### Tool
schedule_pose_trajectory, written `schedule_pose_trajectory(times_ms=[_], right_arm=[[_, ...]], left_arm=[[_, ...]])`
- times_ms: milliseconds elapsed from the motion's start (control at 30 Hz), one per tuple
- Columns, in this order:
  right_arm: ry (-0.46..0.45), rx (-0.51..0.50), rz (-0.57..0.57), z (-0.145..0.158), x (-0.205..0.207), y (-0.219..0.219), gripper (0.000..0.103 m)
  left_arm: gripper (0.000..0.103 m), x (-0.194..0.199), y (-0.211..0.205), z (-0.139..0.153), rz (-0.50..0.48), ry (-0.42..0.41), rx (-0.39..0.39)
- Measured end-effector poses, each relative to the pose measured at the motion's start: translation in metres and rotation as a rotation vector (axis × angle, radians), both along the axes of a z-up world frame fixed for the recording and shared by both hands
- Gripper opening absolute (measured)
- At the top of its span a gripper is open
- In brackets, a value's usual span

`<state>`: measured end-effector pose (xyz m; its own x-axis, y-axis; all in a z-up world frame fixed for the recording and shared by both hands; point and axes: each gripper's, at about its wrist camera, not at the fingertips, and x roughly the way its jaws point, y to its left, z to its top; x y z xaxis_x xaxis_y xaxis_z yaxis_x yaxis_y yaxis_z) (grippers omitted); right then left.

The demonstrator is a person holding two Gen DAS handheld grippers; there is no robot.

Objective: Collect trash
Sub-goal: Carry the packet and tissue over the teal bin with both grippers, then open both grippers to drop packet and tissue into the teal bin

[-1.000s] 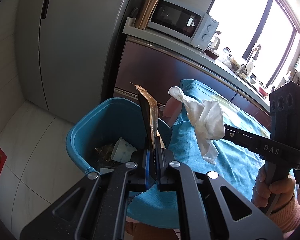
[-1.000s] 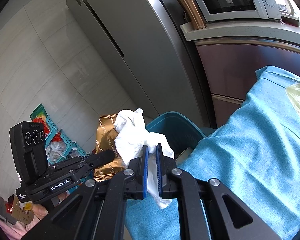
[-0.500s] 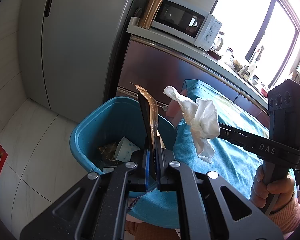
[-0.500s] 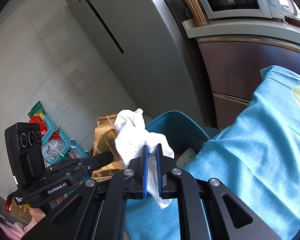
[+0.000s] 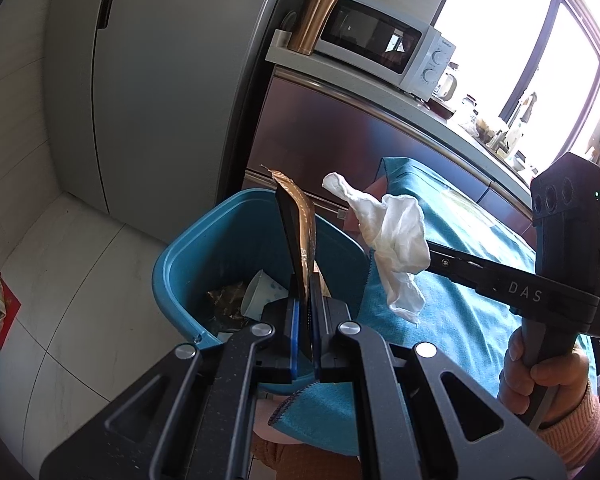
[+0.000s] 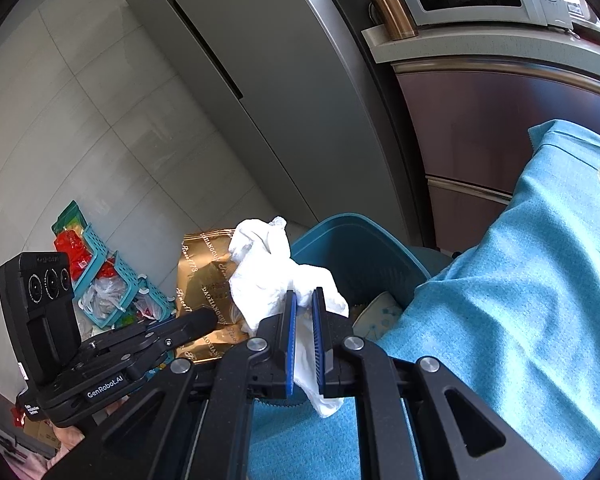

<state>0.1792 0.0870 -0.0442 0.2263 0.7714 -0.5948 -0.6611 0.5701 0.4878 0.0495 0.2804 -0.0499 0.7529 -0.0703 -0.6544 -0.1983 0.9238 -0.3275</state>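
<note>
My left gripper (image 5: 305,304) is shut on a gold snack wrapper (image 5: 300,232), held edge-on over the blue trash bin (image 5: 188,256). That wrapper (image 6: 204,280) shows its printed gold face in the right wrist view, beside the left gripper (image 6: 208,318). My right gripper (image 6: 304,300) is shut on a crumpled white tissue (image 6: 268,272), just short of the bin (image 6: 352,240). From the left wrist view the tissue (image 5: 396,240) hangs off the right gripper (image 5: 428,250) over the blue tablecloth (image 5: 460,312). A paper cup (image 5: 258,294) and scraps lie inside the bin.
A grey fridge (image 5: 160,80) stands behind the bin, with a counter carrying a microwave (image 5: 384,48) and a copper tumbler (image 5: 314,20). On the tiled floor at left sits a teal basket (image 6: 112,280) of bags. A hand (image 5: 540,372) grips the right tool's handle.
Both grippers have edged slightly closer to the bin, each still clamped on its item. The wrapper and tissue keep the same pose.
</note>
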Motion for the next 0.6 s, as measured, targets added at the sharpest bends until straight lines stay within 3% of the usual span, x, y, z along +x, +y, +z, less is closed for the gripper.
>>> schedule_pose_trajectory(times_ms=[600], right_arm=[[0.006, -0.039, -0.013, -0.003, 0.002, 0.021, 0.007]], left_arm=[[0.005, 0.004, 0.005, -0.011, 0.023, 0.034, 0.005]])
